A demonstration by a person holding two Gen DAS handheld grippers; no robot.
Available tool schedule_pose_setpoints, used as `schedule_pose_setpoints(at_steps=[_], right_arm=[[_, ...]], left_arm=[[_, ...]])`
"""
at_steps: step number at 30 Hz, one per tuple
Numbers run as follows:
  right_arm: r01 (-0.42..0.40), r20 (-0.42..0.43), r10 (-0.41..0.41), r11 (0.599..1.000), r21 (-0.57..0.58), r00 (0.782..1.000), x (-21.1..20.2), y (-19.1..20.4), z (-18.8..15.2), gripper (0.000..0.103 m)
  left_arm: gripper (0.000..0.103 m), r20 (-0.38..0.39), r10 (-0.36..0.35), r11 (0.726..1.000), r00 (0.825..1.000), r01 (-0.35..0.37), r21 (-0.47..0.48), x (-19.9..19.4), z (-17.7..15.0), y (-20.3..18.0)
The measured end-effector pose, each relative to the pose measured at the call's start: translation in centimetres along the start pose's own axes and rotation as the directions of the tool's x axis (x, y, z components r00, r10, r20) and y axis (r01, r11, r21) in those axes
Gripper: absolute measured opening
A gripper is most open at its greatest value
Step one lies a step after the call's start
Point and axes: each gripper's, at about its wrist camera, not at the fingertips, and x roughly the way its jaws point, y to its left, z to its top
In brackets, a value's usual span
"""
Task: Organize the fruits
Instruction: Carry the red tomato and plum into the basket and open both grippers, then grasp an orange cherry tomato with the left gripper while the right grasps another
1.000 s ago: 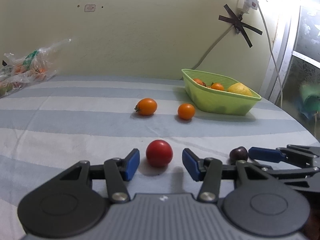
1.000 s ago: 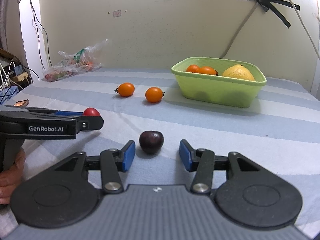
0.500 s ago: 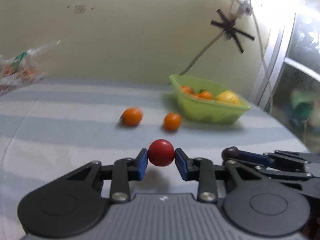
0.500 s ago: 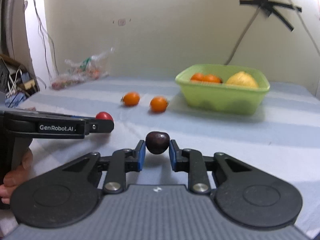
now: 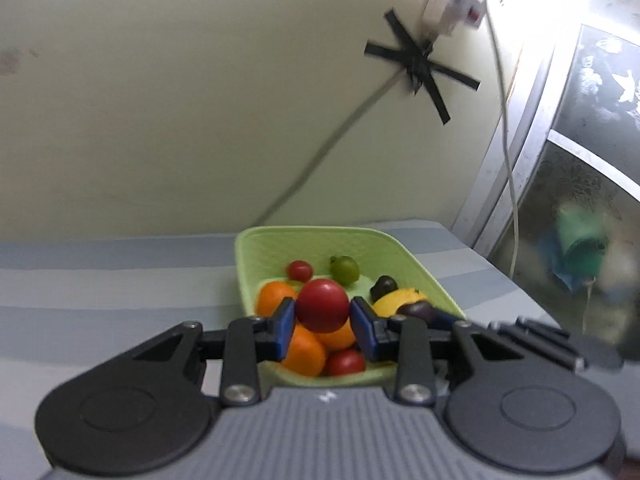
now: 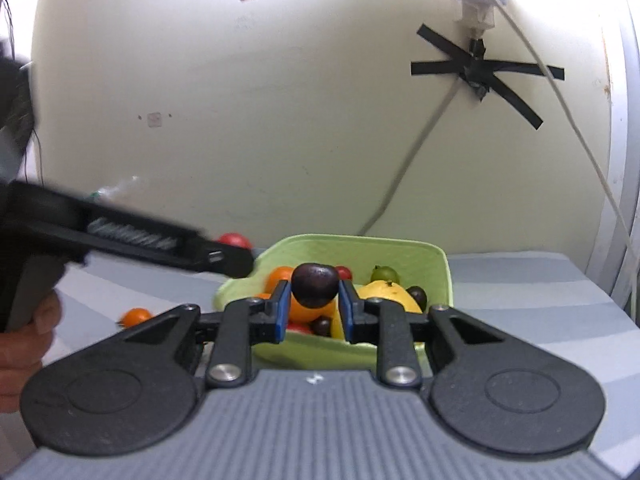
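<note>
Both fruits have gone up from the cloth to the green bowl [image 5: 420, 276], low in the frame. Left gripper [image 5: 322, 321] squeezes the red tomato [image 5: 322, 305]; right gripper [image 6: 313, 307] squeezes the dark plum [image 6: 315, 284]. Dropped from high, they could bounce out.

Nothing readable in either view, honestly. The black side arm of the left claw [image 6: 236, 258] crosses the right wrist view, but any print on it is smeared by blur. The small white mark on each grey ribbed claw body [image 5: 327, 397] is too tiny to make out.
</note>
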Motion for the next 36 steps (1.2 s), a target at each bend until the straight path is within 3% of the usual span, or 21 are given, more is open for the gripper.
schedule_pose_setpoints(at_steps=[3, 5, 11, 17, 20, 22, 26, 30, 33, 36], right_arm=[[0.019, 0.009, -0.019, 0.999, -0.03, 1.0, 0.5, -0.1, -0.6, 0.034], [0.038, 0.015, -0.037, 0.998, -0.05, 0.999, 0.5, 0.1, -0.8, 0.05], [0.046, 0.049, -0.043, 0.997, -0.059, 0.998, -0.5, 0.0, -1.0, 0.051], [0.022, 0.089, -0.016, 0.997, -0.07, 0.996, -1.7, 0.7, -1.3, 0.051], [-0.054, 0.119, 0.059, 0.997, -0.048, 0.991, -2.7, 0.9, -1.3, 0.051], [-0.118, 0.118, 0.122, 0.992, -0.041, 0.985, -3.0, 1.3, -1.4, 0.051], [-0.219, 0.056, 0.221, 0.975, -0.04, 0.974, -2.5, 2.4, -1.4, 0.051], [-0.308, -0.06, 0.306, 0.951, -0.011, 0.95, -1.2, 4.0, -1.6, 0.051], [-0.285, -0.15, 0.275, 0.958, -0.045, 0.95, 0.5, 5.5, -1.7, 0.051], [-0.273, -0.203, 0.256, 0.96, -0.062, 0.945, 2.1, 6.6, -1.3, 0.051]], left_arm=[[0.031, -0.052, -0.032, 0.999, 0.998, 0.031, -0.031, 3.0, 1.0, 0.4], [0.032, -0.073, -0.057, 0.997, 0.996, 0.053, -0.056, 4.5, 1.4, 0.7], [0.037, -0.059, -0.083, 0.993, 0.995, 0.078, -0.087, 5.5, 1.9, 0.9], [0.04, 0.046, -0.082, 0.988, 0.996, 0.087, -0.126, -0.9, 2.0, 4.1], [0.043, 0.109, -0.021, 0.984, 0.994, 0.039, -0.171, -5.8, 0.3, 7.6], [0.043, 0.111, 0.056, 0.979, 0.992, -0.033, -0.201, -8.2, -1.6, 9.8], [0.043, 0.052, 0.177, 0.961, 0.983, -0.161, -0.223, -10.7, -5.9, 13.0], [0.043, 0.014, 0.145, 0.969, 0.989, -0.139, -0.205, -10.3, -7.4, 13.1], [0.052, 0.013, 0.114, 0.986, 0.993, -0.111, -0.123, -8.7, -6.7, 11.7], [0.052, -0.007, 0.12, 0.99, 0.993, -0.121, -0.077, -6.5, -6.2, 11.0]])
